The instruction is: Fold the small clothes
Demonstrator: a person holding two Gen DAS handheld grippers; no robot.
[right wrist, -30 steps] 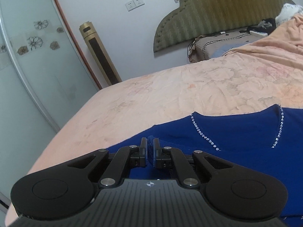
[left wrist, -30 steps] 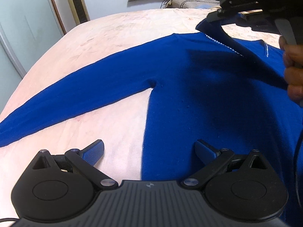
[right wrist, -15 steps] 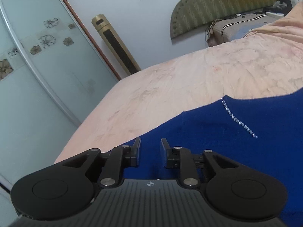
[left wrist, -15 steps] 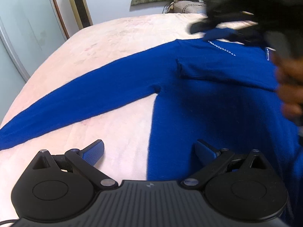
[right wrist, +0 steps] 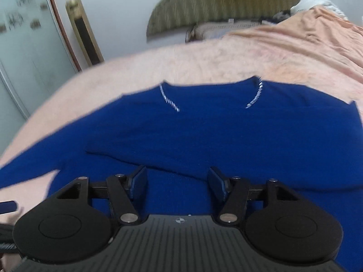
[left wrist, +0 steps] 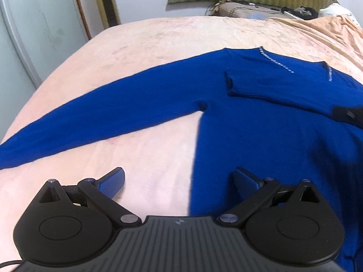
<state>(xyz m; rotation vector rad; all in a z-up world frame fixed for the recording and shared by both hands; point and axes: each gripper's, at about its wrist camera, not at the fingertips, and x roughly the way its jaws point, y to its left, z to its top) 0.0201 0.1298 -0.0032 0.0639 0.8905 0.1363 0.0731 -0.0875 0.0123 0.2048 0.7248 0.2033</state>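
Note:
A royal blue long-sleeved sweater (left wrist: 261, 127) lies flat on the pink bed; it also shows in the right wrist view (right wrist: 204, 131). Its neckline has a line of silver beads (right wrist: 169, 100). One sleeve (left wrist: 102, 115) stretches out to the left. The other sleeve is folded across the chest, its cuff (left wrist: 229, 83) lying near the middle. My left gripper (left wrist: 179, 181) is open and empty, low over the sweater's left side edge. My right gripper (right wrist: 178, 181) is open and empty above the chest, just below the folded sleeve (right wrist: 158, 158).
The pink blanket (left wrist: 158, 40) covers the bed. A green headboard (right wrist: 226, 6) and pillows (left wrist: 249, 11) stand at the far end. A glass wardrobe door (left wrist: 29, 34) and a tall gold column (right wrist: 82, 31) line the left wall. A rumpled orange cover (right wrist: 306, 40) lies far right.
My right gripper opened and let go of the sleeve cuff, which now lies across the chest. The gripper then pulled back toward the sweater's lower part. My left gripper stayed open and barely moved.

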